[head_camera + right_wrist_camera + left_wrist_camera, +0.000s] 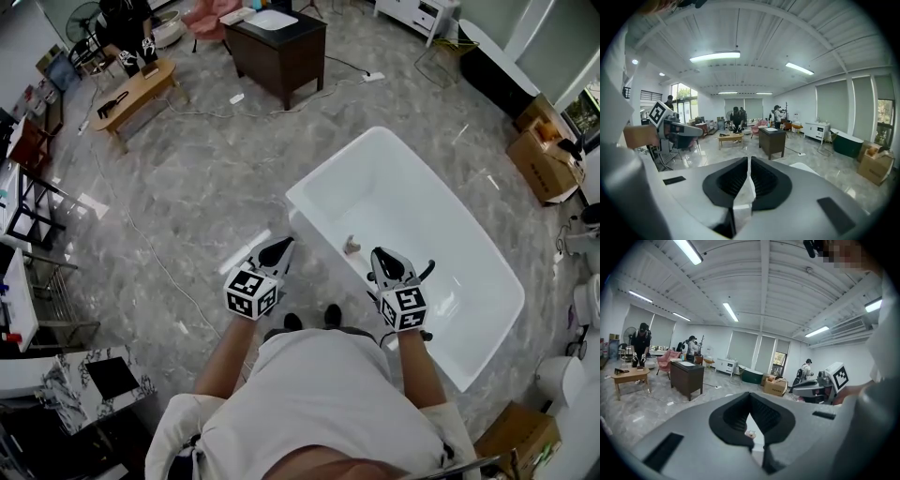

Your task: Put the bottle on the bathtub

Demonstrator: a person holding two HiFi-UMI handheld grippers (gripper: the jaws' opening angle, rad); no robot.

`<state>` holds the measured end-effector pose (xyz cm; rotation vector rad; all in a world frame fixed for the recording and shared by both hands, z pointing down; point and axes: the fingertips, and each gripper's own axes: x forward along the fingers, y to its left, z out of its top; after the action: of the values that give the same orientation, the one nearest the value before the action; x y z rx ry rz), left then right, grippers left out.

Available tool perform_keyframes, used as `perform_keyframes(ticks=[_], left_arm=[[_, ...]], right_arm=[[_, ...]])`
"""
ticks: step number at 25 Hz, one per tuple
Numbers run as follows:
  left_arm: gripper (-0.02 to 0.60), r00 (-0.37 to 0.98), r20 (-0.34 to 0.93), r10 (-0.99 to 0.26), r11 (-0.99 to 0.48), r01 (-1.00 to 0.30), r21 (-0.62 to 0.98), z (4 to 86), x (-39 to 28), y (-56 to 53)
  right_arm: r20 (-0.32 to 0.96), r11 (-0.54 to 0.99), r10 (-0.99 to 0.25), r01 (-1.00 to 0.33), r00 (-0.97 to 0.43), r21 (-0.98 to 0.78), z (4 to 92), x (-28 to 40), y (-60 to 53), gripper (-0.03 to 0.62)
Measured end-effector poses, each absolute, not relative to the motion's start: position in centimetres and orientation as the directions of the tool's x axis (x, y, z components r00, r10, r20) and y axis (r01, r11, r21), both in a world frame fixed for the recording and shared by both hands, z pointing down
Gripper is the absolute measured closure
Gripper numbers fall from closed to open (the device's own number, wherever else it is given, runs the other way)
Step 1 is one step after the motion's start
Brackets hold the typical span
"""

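Observation:
A white bathtub [487, 309] stands on the marble floor in front of me. A small brownish bottle [352, 245] stands upright on its near rim, between my two grippers and free of both. My left gripper [285, 244] is just left of the tub's corner, shut and holding nothing. My right gripper [380, 254] hovers over the near rim to the right of the bottle, also shut and holding nothing. In the left gripper view the bottle [750, 433] shows through the gap below the left gripper's [749, 397] closed tips. The right gripper [748, 160] has its pads almost touching.
A dark desk [279, 52] and a low wooden table [136, 94] stand further back. Cardboard boxes [544, 159] lie to the right, and a cable [169, 267] runs across the floor to the left. My shoes [309, 321] are at the tub's near side. People stand far off.

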<state>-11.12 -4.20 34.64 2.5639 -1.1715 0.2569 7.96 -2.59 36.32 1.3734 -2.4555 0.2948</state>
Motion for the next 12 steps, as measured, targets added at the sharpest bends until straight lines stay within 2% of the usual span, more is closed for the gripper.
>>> perform_keyframes(ticks=[7, 12], left_arm=[[0.577, 0.663, 0.266, -0.7, -0.632, -0.748, 0.202, 33.9, -10.9, -4.3], [0.577, 0.67, 0.267, -0.693, -0.636, -0.742, 0.212, 34.4, -10.1, -4.2]], right_arm=[[0.353, 0.553, -0.789, -0.831, -0.503, 0.051, 35.0, 6.6, -2.0, 0.562], [0.345, 0.554, -0.787, -0.832, -0.511, 0.032, 35.0, 6.7, -2.1, 0.562]])
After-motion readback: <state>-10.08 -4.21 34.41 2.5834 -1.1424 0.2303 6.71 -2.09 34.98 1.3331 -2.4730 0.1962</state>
